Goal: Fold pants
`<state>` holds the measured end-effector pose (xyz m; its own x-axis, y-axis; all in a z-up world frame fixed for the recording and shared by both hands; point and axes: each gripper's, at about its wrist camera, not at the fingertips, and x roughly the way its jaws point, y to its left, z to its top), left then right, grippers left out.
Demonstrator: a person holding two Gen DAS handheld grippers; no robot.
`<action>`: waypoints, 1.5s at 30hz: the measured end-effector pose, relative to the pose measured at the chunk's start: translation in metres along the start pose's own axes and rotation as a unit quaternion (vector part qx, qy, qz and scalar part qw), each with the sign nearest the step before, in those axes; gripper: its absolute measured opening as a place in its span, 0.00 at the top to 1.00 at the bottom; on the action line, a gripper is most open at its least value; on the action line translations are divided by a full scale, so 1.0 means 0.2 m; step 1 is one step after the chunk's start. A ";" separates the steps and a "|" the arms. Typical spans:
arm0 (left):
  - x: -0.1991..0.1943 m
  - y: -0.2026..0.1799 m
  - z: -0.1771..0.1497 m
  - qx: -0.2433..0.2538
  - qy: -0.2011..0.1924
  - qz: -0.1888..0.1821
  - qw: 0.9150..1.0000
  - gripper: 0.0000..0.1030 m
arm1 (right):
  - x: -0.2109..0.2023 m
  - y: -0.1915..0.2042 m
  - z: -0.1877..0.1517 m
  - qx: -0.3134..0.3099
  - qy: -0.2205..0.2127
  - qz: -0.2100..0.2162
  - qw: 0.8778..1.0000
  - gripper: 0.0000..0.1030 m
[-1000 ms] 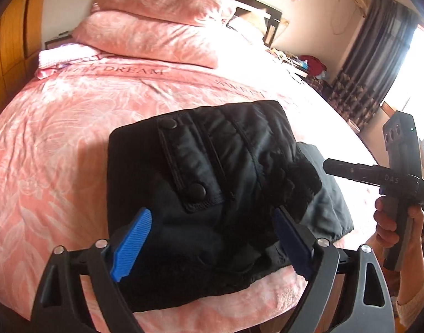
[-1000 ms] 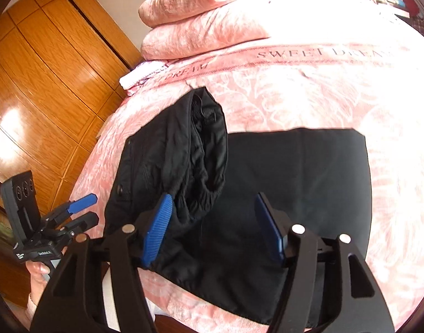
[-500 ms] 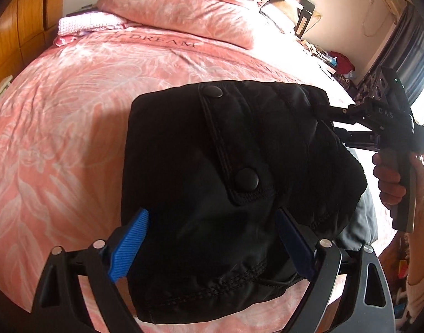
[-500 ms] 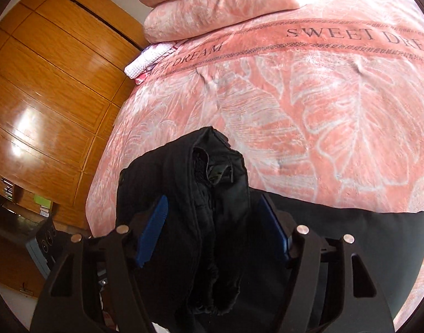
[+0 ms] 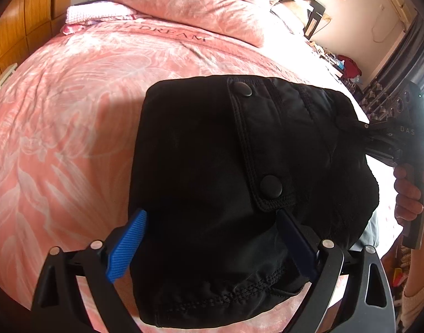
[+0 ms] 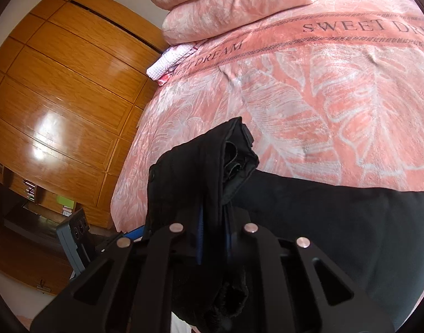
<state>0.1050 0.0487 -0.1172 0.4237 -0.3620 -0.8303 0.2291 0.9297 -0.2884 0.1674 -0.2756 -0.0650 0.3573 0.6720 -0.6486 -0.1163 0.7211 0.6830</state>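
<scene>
I have the black padded pants point(image 5: 239, 183) bunched on the pink leaf-print bed point(image 5: 59, 138), waist end raised. My right claw point(image 6: 214, 238) is clamped on the gathered edge. My left claw point(image 5: 209, 247) straddles the near hem, pads apart, not pressing. I judge this a mid-fold carry; next, lay the raised end flat over the leg, whose long axis runs toward the right in the right view.

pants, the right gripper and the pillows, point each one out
pants point(image 5: 201, 149), left wrist view, on the flat black panel left of the snap flap
right gripper point(image 6: 213, 238), right wrist view, between its fingertips, shut on the pants
pillows point(image 5: 189, 2), left wrist view, on the pink front pillow's top
</scene>
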 end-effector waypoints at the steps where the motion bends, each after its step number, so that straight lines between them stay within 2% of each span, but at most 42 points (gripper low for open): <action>1: -0.01 -0.01 0.00 0.004 0.000 0.000 1.000 0.08 | -0.03 0.02 -0.01 -0.002 -0.003 0.003 1.000 0.90; 10: -0.11 -0.10 0.01 0.027 -0.029 -0.025 0.999 0.08 | -0.35 0.13 -0.07 -0.018 -0.042 0.035 0.998 0.94; 12: -0.14 -0.14 0.02 0.035 -0.036 -0.029 0.998 0.07 | -0.43 0.13 -0.08 -0.019 -0.053 0.031 0.998 0.94; 17: -0.17 -0.20 0.05 0.043 -0.048 -0.032 0.997 0.07 | -0.61 0.01 -0.12 -0.008 -0.079 -0.014 0.997 0.94; 20: -0.14 -0.23 0.06 0.045 -0.042 -0.033 0.998 0.07 | -0.64 -0.11 -0.15 0.012 -0.078 -0.051 0.996 0.94; 25: -0.07 -0.32 0.05 0.065 -0.034 -0.016 0.997 0.07 | -0.56 -0.28 -0.22 0.016 -0.055 -0.128 0.990 0.93; 28: -0.04 -0.36 0.04 0.072 -0.028 -0.014 0.997 0.07 | -0.50 -0.34 -0.25 0.016 -0.047 -0.151 0.987 0.91; 30: -0.01 -0.39 0.05 0.075 -0.020 -0.015 0.997 0.07 | -0.47 -0.36 -0.26 0.013 -0.043 -0.170 0.984 0.81; 32: 0.01 -0.41 0.04 0.080 -0.012 -0.012 0.997 0.07 | -0.46 -0.37 -0.28 0.008 -0.046 -0.180 0.983 0.77; 34: 0.03 -0.43 0.03 0.085 -0.009 -0.004 0.996 0.07 | -0.48 -0.36 -0.31 0.010 -0.046 -0.175 0.984 0.65; 35: 0.03 -0.45 0.02 0.087 -0.008 -0.002 0.996 0.07 | -0.50 -0.36 -0.33 0.012 -0.050 -0.168 0.984 0.51; 36: 0.03 -0.44 0.02 0.088 -0.008 -0.002 0.996 0.07 | -0.51 -0.36 -0.35 0.014 -0.054 -0.165 0.985 0.45; 42: 0.02 -0.43 0.01 0.082 0.000 -0.008 0.997 0.07 | -0.59 -0.38 -0.51 0.039 -0.049 -0.142 0.988 0.45; 45: 0.01 -0.41 0.00 0.074 0.006 -0.008 0.997 0.07 | -0.59 -0.37 -0.57 0.037 -0.046 -0.148 0.987 0.44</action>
<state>0.0869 -0.0291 -0.0956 0.4086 -0.3760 -0.8317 0.3641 0.9027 -0.2292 0.0284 -0.3885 -0.0772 0.4477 0.4139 -0.7926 0.0725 0.8667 0.4936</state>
